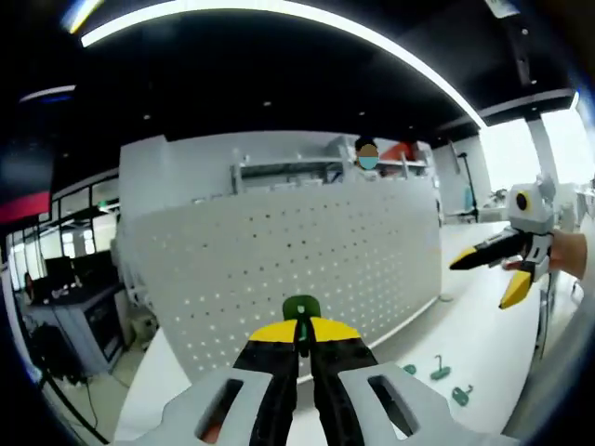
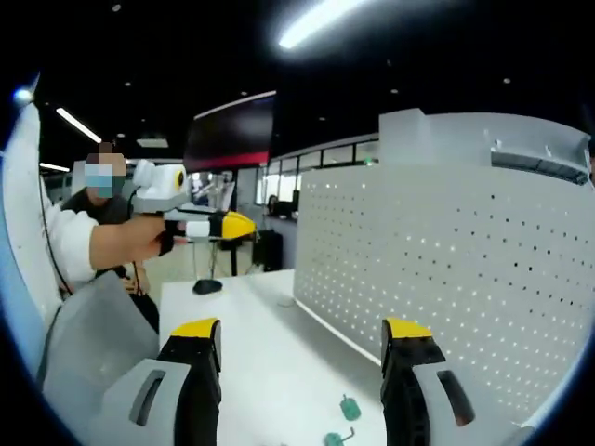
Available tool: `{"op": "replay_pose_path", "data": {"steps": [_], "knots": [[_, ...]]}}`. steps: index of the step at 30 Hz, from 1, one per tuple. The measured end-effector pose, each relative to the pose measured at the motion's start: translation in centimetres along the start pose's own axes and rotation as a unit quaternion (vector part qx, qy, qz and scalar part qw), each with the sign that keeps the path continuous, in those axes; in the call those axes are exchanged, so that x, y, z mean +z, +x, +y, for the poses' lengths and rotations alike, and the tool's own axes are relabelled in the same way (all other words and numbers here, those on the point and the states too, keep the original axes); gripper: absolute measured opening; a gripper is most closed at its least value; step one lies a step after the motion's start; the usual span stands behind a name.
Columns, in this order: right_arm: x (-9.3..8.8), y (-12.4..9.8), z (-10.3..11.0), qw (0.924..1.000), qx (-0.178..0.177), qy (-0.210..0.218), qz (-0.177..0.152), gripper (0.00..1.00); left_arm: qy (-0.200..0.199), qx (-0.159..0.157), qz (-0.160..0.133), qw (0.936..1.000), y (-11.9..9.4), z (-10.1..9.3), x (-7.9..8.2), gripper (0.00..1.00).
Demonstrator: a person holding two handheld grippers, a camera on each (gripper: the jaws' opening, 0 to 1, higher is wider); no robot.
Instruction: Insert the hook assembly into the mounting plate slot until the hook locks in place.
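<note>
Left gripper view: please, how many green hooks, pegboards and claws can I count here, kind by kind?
Green hooks: 4, one held in the left claw, three lying on the table at and
White pegboard: 1
Claws: 2, the left claw and the right claw
Total: 7
</note>
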State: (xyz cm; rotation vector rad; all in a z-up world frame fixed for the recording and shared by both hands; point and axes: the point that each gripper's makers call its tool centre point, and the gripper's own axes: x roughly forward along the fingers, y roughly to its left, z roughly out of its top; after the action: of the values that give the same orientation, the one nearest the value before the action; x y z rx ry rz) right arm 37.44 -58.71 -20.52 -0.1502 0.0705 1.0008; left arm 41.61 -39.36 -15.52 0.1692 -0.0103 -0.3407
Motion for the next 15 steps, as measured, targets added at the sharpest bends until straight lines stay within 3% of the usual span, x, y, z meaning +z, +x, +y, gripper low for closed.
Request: {"op": "replay_pose_path", "data": {"steps": [10,15], "knots": [[0.5,-0.4,-0.5,1.0,-0.004,0.001,-0.006,0.69,0.01,0.039,-0.025,0.9989,1.5,3.7,3.2,0.04],[0.6,-0.3,-0.5,1.0,-0.003,0.002,-0.007,0.69,0.007,0.052,-0.03,0.9981,2.1,4.9,3.8,0.04]]}}
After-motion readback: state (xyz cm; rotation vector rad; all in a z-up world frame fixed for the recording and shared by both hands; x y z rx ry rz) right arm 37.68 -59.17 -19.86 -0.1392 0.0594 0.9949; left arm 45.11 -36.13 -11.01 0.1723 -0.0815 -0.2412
